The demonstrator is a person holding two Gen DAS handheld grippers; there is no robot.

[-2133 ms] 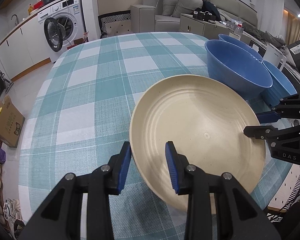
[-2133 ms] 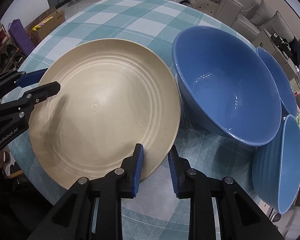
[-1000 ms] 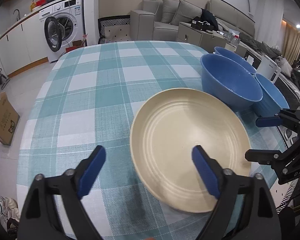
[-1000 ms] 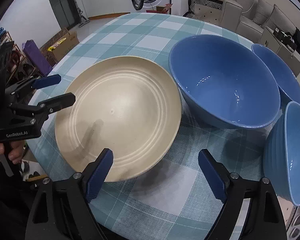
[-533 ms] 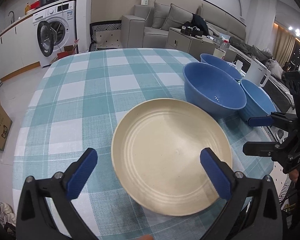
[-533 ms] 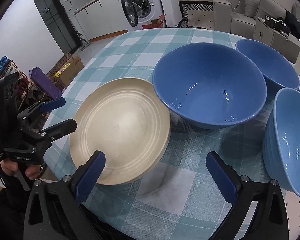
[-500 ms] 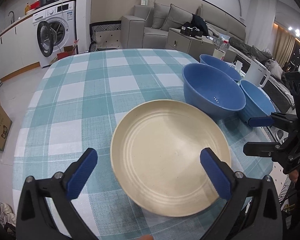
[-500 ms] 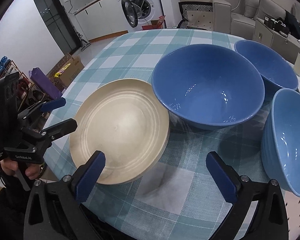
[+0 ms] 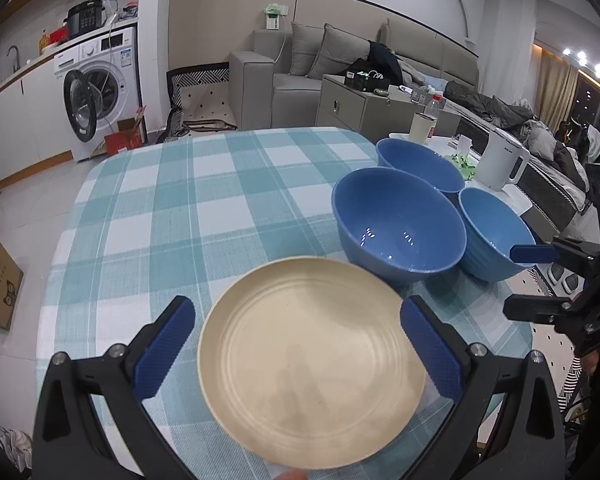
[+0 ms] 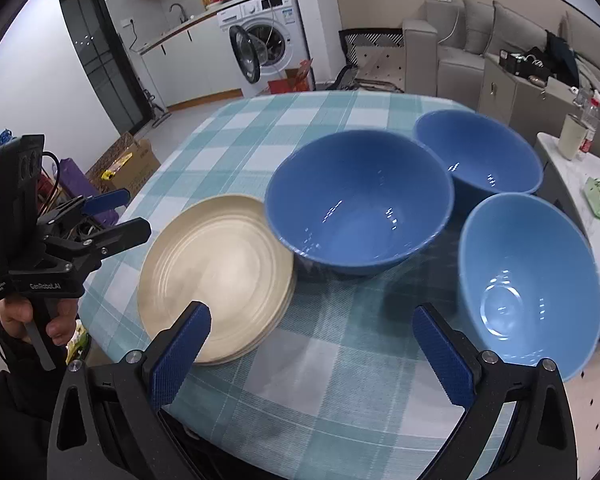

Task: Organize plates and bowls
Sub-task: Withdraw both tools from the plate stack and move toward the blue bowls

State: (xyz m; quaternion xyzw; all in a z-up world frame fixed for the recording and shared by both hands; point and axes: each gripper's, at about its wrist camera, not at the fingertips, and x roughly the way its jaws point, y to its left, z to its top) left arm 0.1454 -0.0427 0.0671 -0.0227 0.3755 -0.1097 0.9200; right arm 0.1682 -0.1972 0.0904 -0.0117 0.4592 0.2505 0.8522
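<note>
Left claw (image 9: pixel 298 342) held wide apart, nothing gripped. Right claw (image 10: pixel 312 354) likewise spread, empty. Cream plate (image 9: pixel 312 360) seen lying flat at near edge of checked worktop (image 9: pixel 172 208). Large blue bowl (image 10: pixel 358 204) found just beside plate (contact not clear). Two smaller blue bowls (image 10: pixel 478 154) (image 10: pixel 530 276) placed alongside, one farther back.

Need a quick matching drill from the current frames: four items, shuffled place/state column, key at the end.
Things:
1. plate
2. big bowl
3. light blue bowl
4. left gripper

Places or states:
A. nearest the table's right edge, beside the big bowl
B. open, holding nothing
C. cream, on the cloth left of the bowls
D. dark blue, in the middle, next to the plate

Pairs: 1-C, 2-D, 3-A, 4-B
</note>
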